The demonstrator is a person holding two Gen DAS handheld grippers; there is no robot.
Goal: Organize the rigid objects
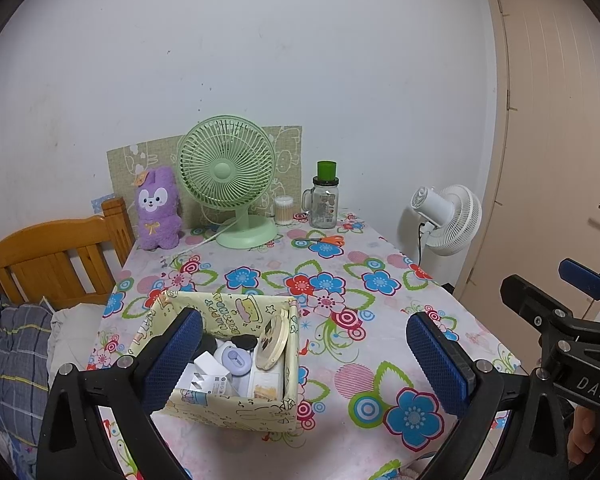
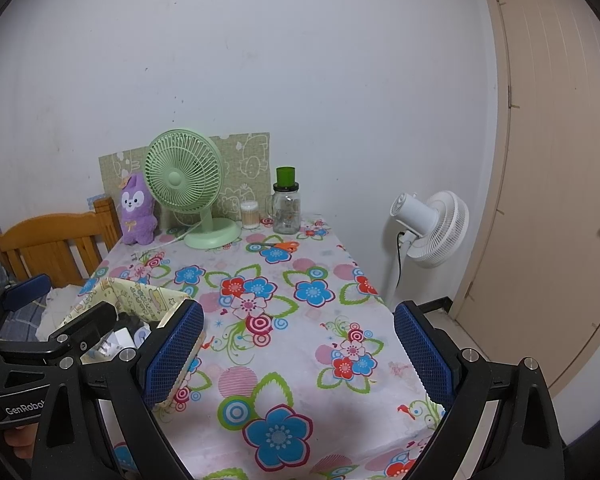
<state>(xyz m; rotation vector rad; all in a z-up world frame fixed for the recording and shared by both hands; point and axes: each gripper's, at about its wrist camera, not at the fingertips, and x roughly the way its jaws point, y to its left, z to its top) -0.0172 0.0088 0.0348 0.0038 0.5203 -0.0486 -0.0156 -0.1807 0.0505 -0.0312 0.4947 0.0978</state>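
A yellow cartoon-print storage box stands on the flowered table at the near left. It holds a white charger, a lilac round gadget, a round cream compact leaning on its right wall, a black disc and a white card. My left gripper is open and empty above the box's near side. My right gripper is open and empty over bare tablecloth; the box is at its left, partly hidden by the left gripper's body.
At the table's back stand a green desk fan, a purple plush rabbit, a cotton swab jar and a glass mug jar with green lid. Orange-handled scissors lie nearby. A white floor fan, door and wooden bed frame surround the table.
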